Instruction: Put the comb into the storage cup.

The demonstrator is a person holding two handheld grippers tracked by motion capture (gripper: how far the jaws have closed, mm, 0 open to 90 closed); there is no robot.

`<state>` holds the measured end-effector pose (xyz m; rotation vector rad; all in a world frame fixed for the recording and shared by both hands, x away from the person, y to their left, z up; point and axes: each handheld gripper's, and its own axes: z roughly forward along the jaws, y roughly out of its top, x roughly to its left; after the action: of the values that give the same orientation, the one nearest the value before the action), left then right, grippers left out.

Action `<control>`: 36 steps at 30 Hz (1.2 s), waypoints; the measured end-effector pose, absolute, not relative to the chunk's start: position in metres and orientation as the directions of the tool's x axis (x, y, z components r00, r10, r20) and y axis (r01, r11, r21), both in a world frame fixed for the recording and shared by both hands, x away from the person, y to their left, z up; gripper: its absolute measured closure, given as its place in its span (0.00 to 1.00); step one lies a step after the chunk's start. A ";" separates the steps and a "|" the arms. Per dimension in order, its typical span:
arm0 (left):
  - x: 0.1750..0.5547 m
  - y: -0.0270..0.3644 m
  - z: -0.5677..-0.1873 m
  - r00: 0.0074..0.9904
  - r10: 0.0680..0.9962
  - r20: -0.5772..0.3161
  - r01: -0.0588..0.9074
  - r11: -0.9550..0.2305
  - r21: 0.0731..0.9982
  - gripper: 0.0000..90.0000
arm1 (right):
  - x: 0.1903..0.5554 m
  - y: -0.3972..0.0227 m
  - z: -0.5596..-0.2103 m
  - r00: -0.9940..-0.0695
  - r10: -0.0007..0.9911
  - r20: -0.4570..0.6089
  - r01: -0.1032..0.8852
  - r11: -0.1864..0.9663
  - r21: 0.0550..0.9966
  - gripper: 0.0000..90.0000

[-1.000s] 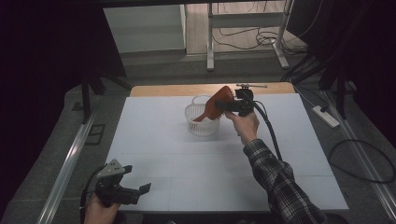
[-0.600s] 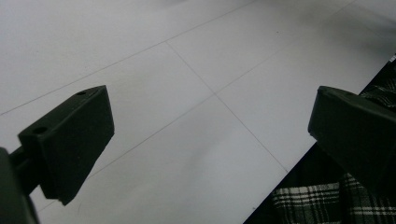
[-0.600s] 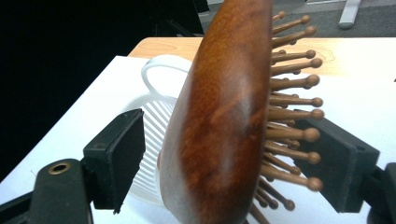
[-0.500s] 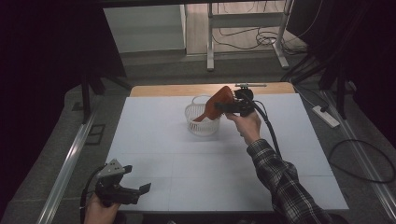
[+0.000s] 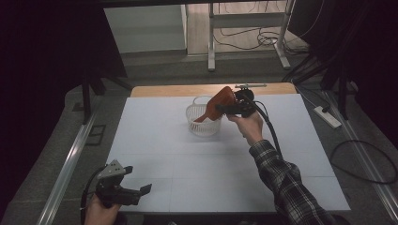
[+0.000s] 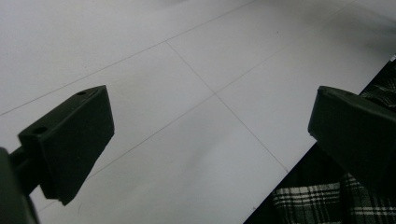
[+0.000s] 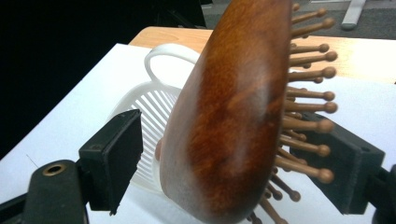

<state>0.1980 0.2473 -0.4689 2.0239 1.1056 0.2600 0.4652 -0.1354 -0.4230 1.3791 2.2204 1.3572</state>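
One wooden hairbrush (image 7: 233,121) stands between the right hand-held gripper (image 7: 233,158) jaws, just opened, left pad clear.

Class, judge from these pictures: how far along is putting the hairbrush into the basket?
Done: the wooden hairbrush already stands handle-down in the white basket. In hand: the right gripper has just been opening, with the brush head between its fingers and one finger clear of the wood. Left: draw that gripper away, probably leaving the brush leaning on the rim. The left gripper waits open over the table.
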 end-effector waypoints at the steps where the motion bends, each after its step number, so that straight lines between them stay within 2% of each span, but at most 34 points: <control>1: 0.198 0.247 -0.469 0.596 0.781 -0.185 0.617 -0.299 0.728 0.01 | 0.465 -0.135 -0.423 -0.548 0.788 0.279 0.609 0.148 0.779 0.19; 16: 0.198 0.247 -0.469 0.597 0.782 -0.182 0.616 -0.301 0.728 0.01 | 0.464 -0.140 -0.419 -0.579 0.783 0.227 0.589 0.209 0.780 0.17; 36: 0.198 0.246 -0.469 0.596 0.783 -0.180 0.616 -0.301 0.728 0.01 | 0.458 -0.145 -0.410 -0.642 0.749 0.162 0.546 0.298 0.783 0.07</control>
<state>0.1981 0.2462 -0.4689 2.0252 1.1072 0.2653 0.4577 -0.1447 -0.4101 1.1884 2.3314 1.2613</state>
